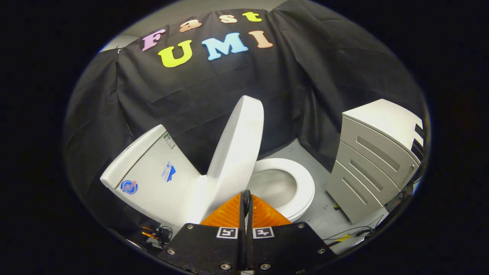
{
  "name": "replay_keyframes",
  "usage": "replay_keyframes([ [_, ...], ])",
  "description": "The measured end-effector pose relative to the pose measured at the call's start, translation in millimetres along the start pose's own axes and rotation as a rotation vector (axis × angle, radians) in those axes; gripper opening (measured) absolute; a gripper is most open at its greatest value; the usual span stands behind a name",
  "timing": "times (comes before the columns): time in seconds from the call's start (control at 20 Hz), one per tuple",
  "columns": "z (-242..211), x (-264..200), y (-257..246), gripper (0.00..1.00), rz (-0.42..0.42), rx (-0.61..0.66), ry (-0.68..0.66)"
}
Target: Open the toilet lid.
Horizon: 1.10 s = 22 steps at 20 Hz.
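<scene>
Gripper view, white toilet lid (237, 152) raised, gripper (245, 208) closed

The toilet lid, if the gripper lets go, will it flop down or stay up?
The toilet lid looks stiff and glossy, so probably slippery. It's raised but not yet against the tank, so it might drop shut. The gripper looks shut near its lower edge.

A pale grey drawer cabinet (376, 160) with long recessed handle slots stands at about three o'clock, tilted in the fisheye. Loose cables (349, 235) trail over the grey floor (305, 152) near four o'clock, and more wires (156, 233) bunch at seven o'clock.
</scene>
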<state>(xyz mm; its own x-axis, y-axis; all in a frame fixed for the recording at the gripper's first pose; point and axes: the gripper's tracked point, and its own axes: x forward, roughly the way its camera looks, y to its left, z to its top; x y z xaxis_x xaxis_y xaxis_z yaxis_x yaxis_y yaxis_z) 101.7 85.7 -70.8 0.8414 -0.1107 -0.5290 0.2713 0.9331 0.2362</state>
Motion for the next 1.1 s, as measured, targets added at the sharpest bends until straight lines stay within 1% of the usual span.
replay_keyframes([
  [0.25, 5, -5, 16, 0.00, -0.007, -0.087, -0.019],
  [0.4, 10, -10, 32, 0.00, 0.003, -0.131, -0.037],
  [0.75, 17, -18, 67, 0.00, 0.012, -0.289, -0.071],
  [0.95, 19, -22, 88, 0.00, 0.031, -0.315, -0.088],
  [1.1, 22, -24, 101, 0.00, 0.039, -0.358, -0.092],
])
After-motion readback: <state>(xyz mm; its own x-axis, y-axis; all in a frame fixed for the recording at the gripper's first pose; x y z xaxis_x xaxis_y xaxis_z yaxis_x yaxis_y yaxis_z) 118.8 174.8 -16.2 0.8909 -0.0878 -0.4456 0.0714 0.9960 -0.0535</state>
